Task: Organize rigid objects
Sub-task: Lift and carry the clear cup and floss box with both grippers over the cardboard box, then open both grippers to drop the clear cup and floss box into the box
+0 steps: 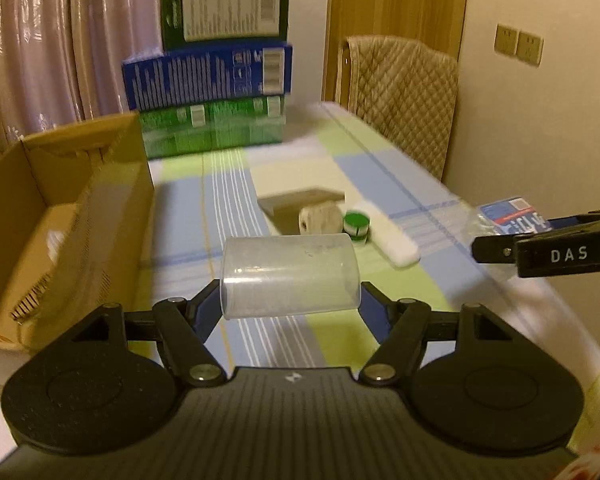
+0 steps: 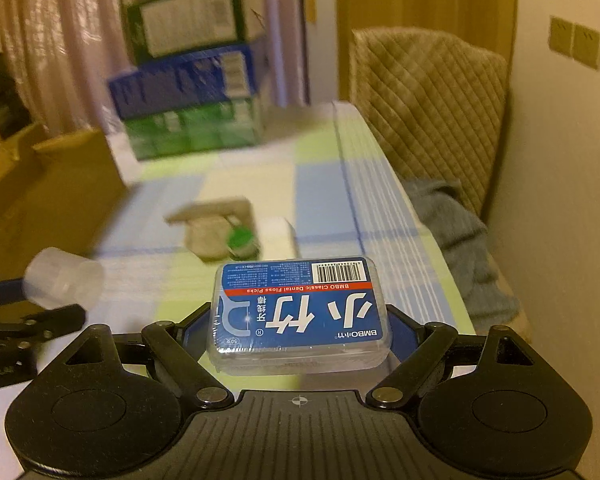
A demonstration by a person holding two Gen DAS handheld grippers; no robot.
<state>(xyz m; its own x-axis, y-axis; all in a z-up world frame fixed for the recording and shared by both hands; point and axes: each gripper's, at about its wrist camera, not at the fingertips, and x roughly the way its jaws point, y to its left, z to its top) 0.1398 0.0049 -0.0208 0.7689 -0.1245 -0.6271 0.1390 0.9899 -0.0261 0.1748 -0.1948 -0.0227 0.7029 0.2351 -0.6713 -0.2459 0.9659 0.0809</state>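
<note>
My left gripper (image 1: 290, 300) is shut on a clear plastic cup (image 1: 290, 276), held sideways above the checked tablecloth; the cup also shows at the left of the right wrist view (image 2: 62, 278). My right gripper (image 2: 300, 320) is shut on a blue dental floss pick box (image 2: 300, 314), held flat above the table; the box shows at the right edge of the left wrist view (image 1: 512, 216). On the table ahead lie a roll of twine (image 1: 320, 218), a small green-lidded jar (image 1: 356, 224), a white block (image 1: 392, 240) and a brown card (image 1: 300, 202).
An open cardboard box (image 1: 112, 184) stands at the left of the table. Stacked green and blue cartons (image 1: 212, 68) stand at the far end. A chair with a quilted cover (image 1: 404, 96) is at the right, with a grey cloth (image 2: 456, 232) on its seat.
</note>
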